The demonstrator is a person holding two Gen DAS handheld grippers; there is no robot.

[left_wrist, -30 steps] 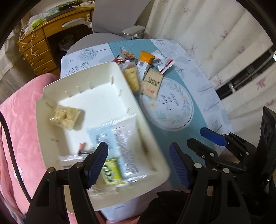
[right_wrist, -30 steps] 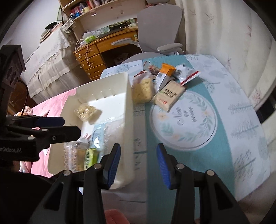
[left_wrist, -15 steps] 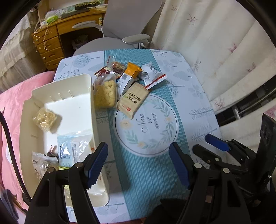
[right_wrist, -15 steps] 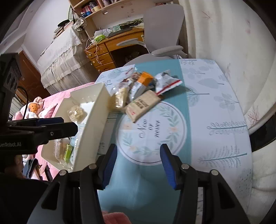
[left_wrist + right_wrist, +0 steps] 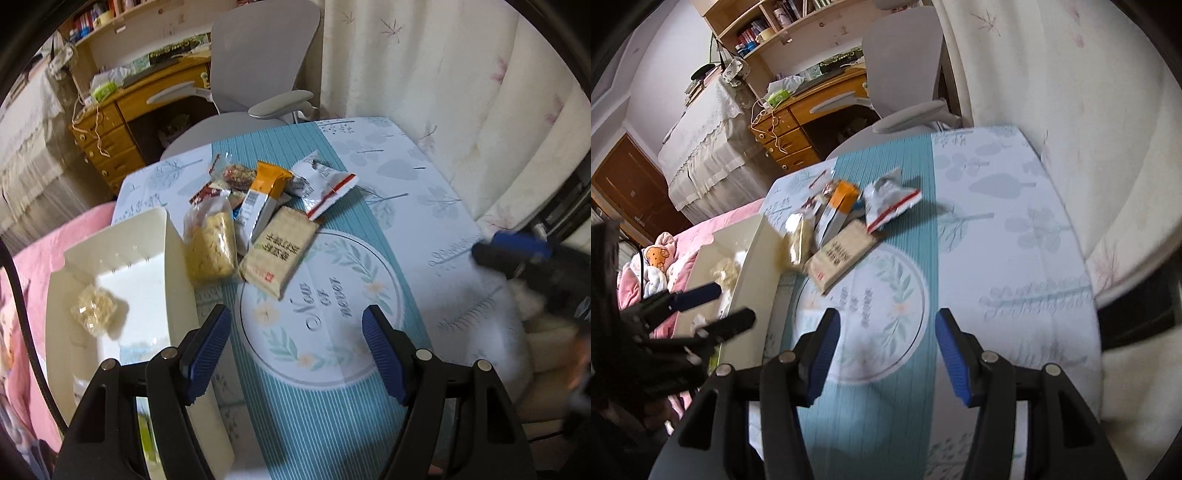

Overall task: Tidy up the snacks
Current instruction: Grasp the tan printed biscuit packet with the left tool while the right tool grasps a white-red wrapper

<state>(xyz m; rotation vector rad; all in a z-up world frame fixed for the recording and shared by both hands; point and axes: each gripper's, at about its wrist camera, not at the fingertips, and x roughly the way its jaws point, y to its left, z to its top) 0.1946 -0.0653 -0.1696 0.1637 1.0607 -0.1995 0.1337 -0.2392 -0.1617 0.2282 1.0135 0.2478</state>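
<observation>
A cream bin [image 5: 173,258] stands at the table's left edge with a clear bag of pale snack [image 5: 94,312] inside. Beside it lies a pile of packets: a yellow cracker bag [image 5: 212,249], a beige bar [image 5: 280,251], an orange packet [image 5: 267,192] and a white packet with a red stripe [image 5: 325,184]. My left gripper [image 5: 297,349] hangs open and empty over the bin's right wall and the round print. My right gripper [image 5: 884,352] is empty, its jaws opening above the mat, short of the beige bar [image 5: 842,254]. The left gripper's fingers [image 5: 701,295] show over the bin [image 5: 757,266].
A grey office chair [image 5: 258,74] stands behind the table, a wooden desk [image 5: 122,122] further left. Cream curtains [image 5: 461,92] hang along the right side. A pink blanket [image 5: 55,236] lies left of the bin. The right half of the table mat [image 5: 1004,236] holds nothing.
Both grippers have swung right, from above the bin towards the table's middle, so the snack pile now sits ahead. The right gripper's jaws have widened. The left gripper's jaws stayed the same.
</observation>
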